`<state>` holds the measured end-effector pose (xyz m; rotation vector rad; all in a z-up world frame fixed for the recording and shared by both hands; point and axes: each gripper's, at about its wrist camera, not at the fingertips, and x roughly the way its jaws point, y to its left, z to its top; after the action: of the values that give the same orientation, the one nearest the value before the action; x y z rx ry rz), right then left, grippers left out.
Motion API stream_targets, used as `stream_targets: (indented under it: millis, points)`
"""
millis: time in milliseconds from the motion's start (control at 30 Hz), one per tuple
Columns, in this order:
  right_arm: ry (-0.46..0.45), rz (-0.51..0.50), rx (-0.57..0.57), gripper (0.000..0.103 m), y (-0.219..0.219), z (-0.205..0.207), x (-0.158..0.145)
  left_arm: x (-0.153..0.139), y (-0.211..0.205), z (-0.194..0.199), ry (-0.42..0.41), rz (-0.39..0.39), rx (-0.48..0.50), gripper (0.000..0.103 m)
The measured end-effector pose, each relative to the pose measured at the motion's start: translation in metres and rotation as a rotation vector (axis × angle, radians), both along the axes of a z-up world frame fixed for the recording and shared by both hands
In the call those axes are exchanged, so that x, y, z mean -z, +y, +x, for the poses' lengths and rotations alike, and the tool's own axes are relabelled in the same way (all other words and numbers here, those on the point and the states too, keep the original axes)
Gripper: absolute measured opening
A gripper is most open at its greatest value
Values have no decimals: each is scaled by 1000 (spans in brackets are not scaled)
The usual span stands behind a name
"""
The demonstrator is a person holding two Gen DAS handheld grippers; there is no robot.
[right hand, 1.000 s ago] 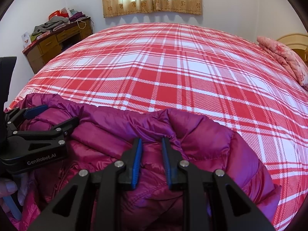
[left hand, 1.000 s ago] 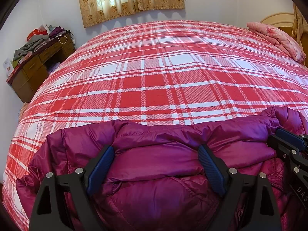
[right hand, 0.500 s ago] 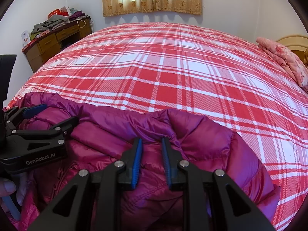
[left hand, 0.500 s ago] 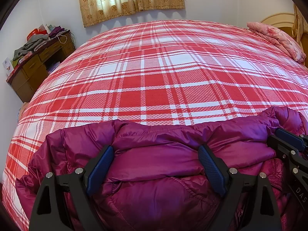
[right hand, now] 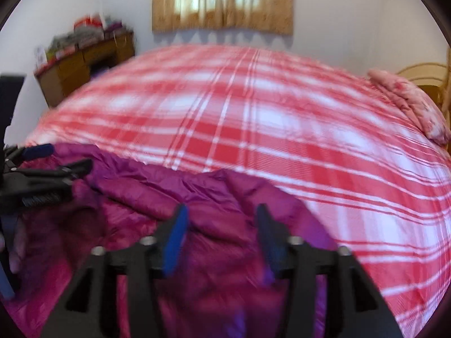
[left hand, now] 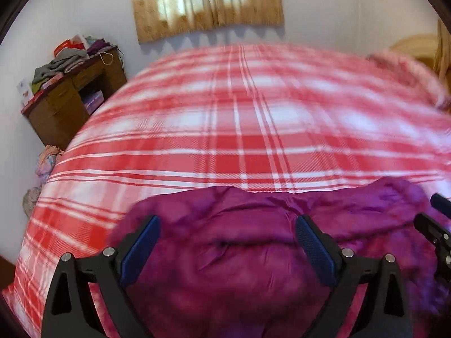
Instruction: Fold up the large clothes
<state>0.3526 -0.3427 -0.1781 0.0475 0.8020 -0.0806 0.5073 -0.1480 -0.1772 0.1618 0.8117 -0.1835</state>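
Note:
A magenta puffer jacket (left hand: 253,248) lies bunched at the near edge of the red plaid bed (left hand: 239,129). My left gripper (left hand: 225,225) is open above the jacket, with nothing between its blue pads. My right gripper (right hand: 221,219) is open over the jacket's right part (right hand: 225,197), its jaws apart and empty. The left gripper also shows at the left edge of the right wrist view (right hand: 42,169). The right gripper's tip shows at the right edge of the left wrist view (left hand: 439,219). Both views are blurred by motion.
A wooden desk (left hand: 70,98) piled with clothes stands at the far left by the wall. A pink pillow (right hand: 408,104) lies at the bed's right end by a wooden headboard (right hand: 422,76). A curtained window (left hand: 208,2) is behind the bed.
My right gripper has opened and let go of the jacket fold it was pinching. Both grippers have lifted and pulled back, and the jacket has settled lower on the bed.

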Motion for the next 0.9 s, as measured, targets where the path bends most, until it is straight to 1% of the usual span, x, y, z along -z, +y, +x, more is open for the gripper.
stream_targets:
  millis: [33, 67, 100, 167, 233, 267, 300, 333, 400, 433, 500, 600, 667, 800, 900]
  points:
    - [-4, 16, -6, 57, -5, -12, -6, -13, 16, -19, -17, -28, 9, 97]
    - [-8, 39, -13, 59, -11, -30, -14, -20, 25, -32, -28, -33, 16, 97]
    - [-11, 56, -15, 61, -17, -49, -21, -28, 40, -56, -50, -28, 21, 97]
    - [-15, 75, -19, 69, -25, -86, -31, -35, 60, -93, -77, -6, 38, 97]
    - [-14, 87, -28, 71, -30, -124, -37, -36, 82, -130, -92, 6, 46, 97]
    - [-16, 93, -34, 73, -33, -149, -40, -36, 99, -153, -82, 15, 52, 97]
    - [-11, 96, -38, 74, -36, -168, -40, -35, 106, -166, -78, 16, 53, 97]
    - [-4, 97, -35, 75, -36, -181, -40, -34, 123, -188, -76, 17, 45, 97]
    - [16, 111, -13, 75, -39, -215, -37, -31, 144, -213, -67, 13, 36, 97]
    - [30, 125, 2, 75, -41, -233, -35, -28, 158, -233, -58, 12, 32, 97]
    - [41, 138, 34, 76, -40, -267, -30, -18, 175, -261, -51, 25, 26, 97]
    - [53, 168, 66, 79, -34, -307, -16, -1, 195, -292, -18, 34, 15, 97]
    - [72, 198, 74, 79, -25, -330, -3, 14, 211, -314, 17, 26, 4, 97]
    - [109, 205, 83, 79, -2, -363, 20, 32, 226, -343, 37, 39, -31, 97]
    - [121, 215, 88, 79, 11, -384, 31, 43, 234, -362, 50, 21, -41, 97]
